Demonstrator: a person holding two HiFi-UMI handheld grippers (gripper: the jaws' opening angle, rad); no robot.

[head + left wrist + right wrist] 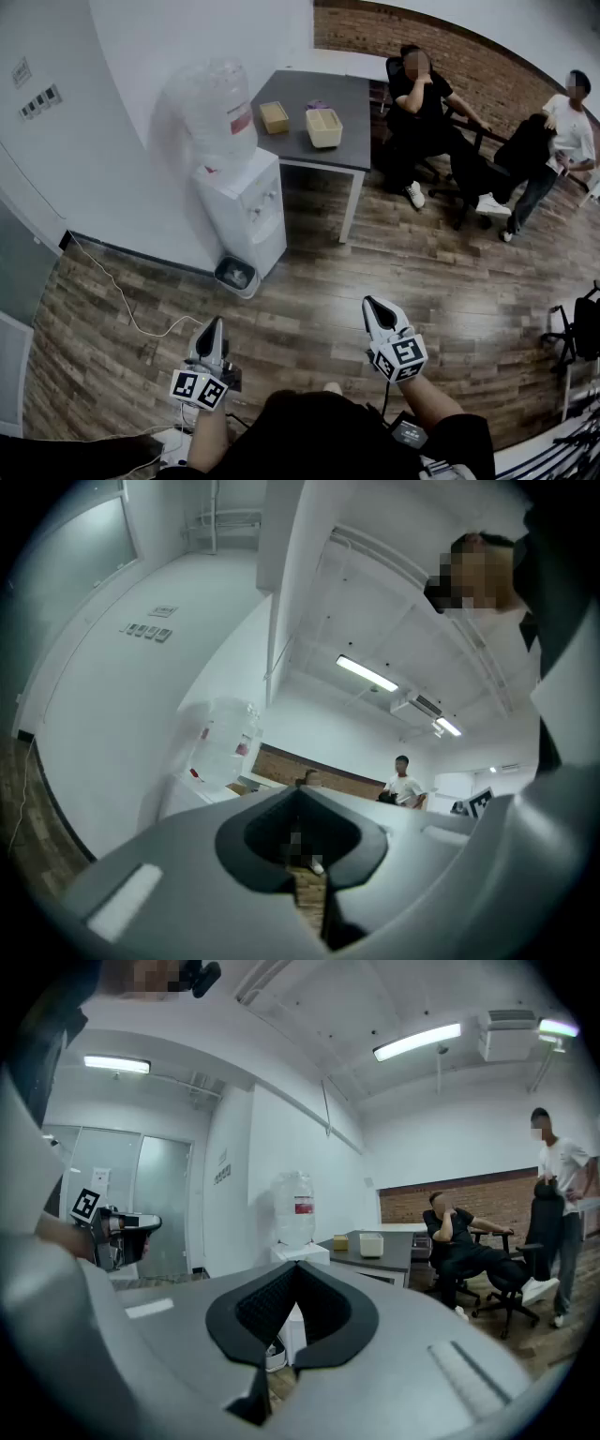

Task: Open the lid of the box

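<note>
Left gripper [213, 322], right gripper [368, 303]: jaws pressed together, empty, above wood floor [309, 281]. Cream box [323, 127] beside tan box [274, 116] on grey table [305, 148], well apart from grippers. Water bottle [217, 108]: red label, print unreadable.

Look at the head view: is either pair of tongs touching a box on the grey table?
No: the left tongs and right tongs hang over the wood floor, well short of the table bearing the pale box.

Open floor [375, 272] reaches the table [349, 101]; water dispenser [246, 202] flanks it.
</note>
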